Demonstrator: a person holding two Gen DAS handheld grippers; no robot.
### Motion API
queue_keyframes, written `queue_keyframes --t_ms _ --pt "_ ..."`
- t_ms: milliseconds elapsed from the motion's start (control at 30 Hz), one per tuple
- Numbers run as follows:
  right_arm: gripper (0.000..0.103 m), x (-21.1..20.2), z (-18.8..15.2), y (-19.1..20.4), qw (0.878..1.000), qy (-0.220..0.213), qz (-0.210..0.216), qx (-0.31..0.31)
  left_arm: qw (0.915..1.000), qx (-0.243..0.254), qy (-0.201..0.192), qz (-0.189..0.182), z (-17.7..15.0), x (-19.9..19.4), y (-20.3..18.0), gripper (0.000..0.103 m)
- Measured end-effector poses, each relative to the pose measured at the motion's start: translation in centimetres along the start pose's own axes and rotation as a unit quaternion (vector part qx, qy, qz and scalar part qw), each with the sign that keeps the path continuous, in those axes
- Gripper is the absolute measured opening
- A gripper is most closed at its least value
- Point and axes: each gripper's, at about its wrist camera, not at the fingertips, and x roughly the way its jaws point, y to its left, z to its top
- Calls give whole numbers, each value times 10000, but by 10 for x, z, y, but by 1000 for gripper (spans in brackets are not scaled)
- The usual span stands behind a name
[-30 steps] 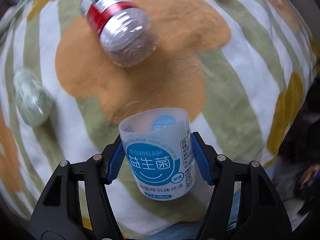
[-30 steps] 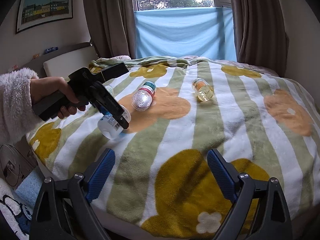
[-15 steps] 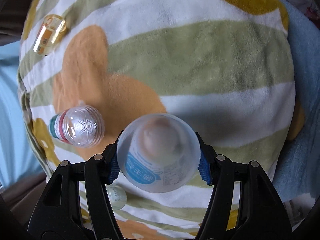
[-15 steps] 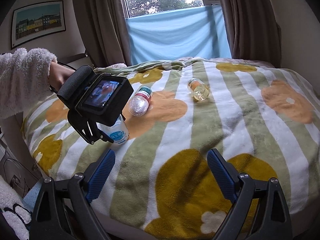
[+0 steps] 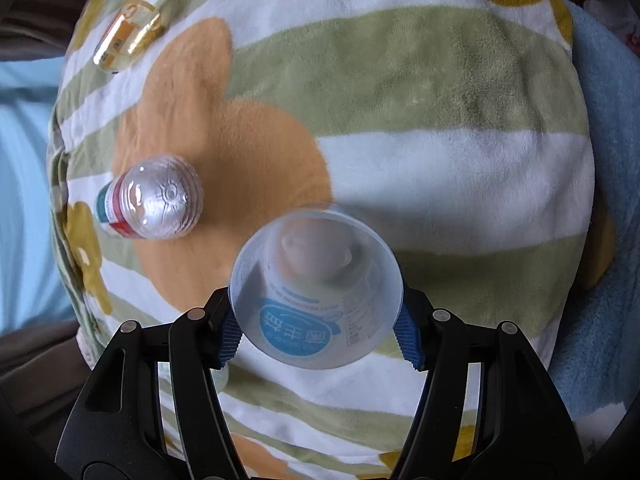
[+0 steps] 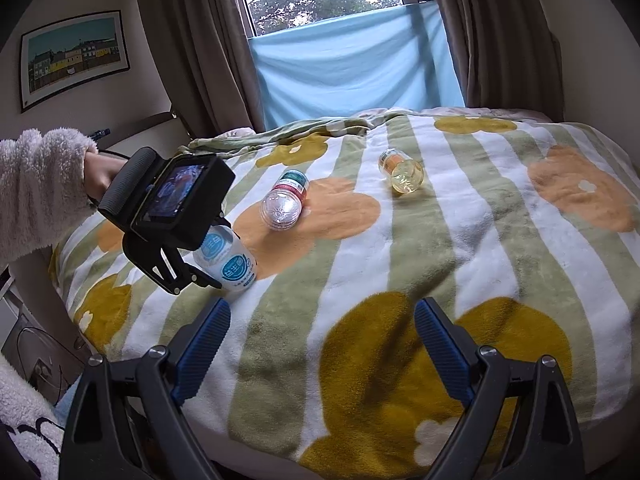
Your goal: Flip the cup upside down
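- The left gripper (image 5: pixel 318 330) clenches a translucent white cup (image 5: pixel 316 292), its blue pads pressed to either side; the cup's label, a blue circle with white Chinese characters, reads upside down in the left wrist view.
- In the right wrist view the same cup (image 6: pixel 225 258) shows the blue circle upright, its small print too fine to read; it sits tilted, low over the blanket (image 6: pixel 400 264), whether touching it cannot be told.
- The left gripper (image 6: pixel 188 270) comes in from above and behind, its camera screen facing outward, held by a hand (image 6: pixel 100 168) in a fleecy white sleeve.
- Just beyond the cup and to its left lies a clear bottle (image 5: pixel 150 202) with a red, white and green label, writing not legible, base toward the camera.
- Farther ahead and left lies a yellowish jar (image 5: pixel 128 40) on its side, well apart from the cup.
- The right gripper (image 6: pixel 320 344) hangs over the near edge of the striped, flowered blanket, its jaws spread wide with nothing between them.
- Ahead of it hang brown curtains (image 6: pixel 200 52) and a blue sheet (image 6: pixel 352 64) across the window; a framed picture (image 6: pixel 74 54) of coloured houses is on the wall to the left.
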Motion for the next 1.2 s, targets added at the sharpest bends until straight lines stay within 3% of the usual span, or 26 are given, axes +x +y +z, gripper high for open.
queue_keyframes --t_ms 400,667,833,933,1000,1033,1067,1100,1133,1167,1200 --pt "92 8 2 15 9999 58 111 -106 9970 -556 -469 -260 -37 -15 -18 59" --pt "92 6 2 21 9998 39 79 -156 9889 -1004 -965 -517 -20 -39 -5 59" --pt "92 -1 2 19 9999 1 32 -131 9843 -1275 -1059 -612 -8 -40 6 59" --pt "92 -5 2 16 10000 -17 27 -92 9751 -1726 -1125 -817 -9 -38 14 59" --pt "92 -7 2 14 10000 -31 34 -65 9566 -2394 -1251 -1092 -13 -41 25 60" --pt "92 -8 2 12 10000 -41 45 -51 9412 -2823 -1345 -1278 -17 -42 33 60" --pt "92 -9 3 11 10000 -53 59 -38 9207 -3303 -1456 -1484 -23 -44 39 63" --pt "92 -10 3 10 9999 -69 81 -27 8936 -3861 -1540 -1693 -30 -45 47 68" --pt "92 -11 4 8 9999 -86 100 -12 8626 -4441 -1568 -1847 -39 -44 54 87" --pt "92 -12 4 8 9999 -104 111 1 8253 -5048 -1565 -1989 -48 -42 59 102" --pt "92 -12 5 6 9998 -125 127 18 7811 -5666 -1529 -2132 -59 -39 62 103"
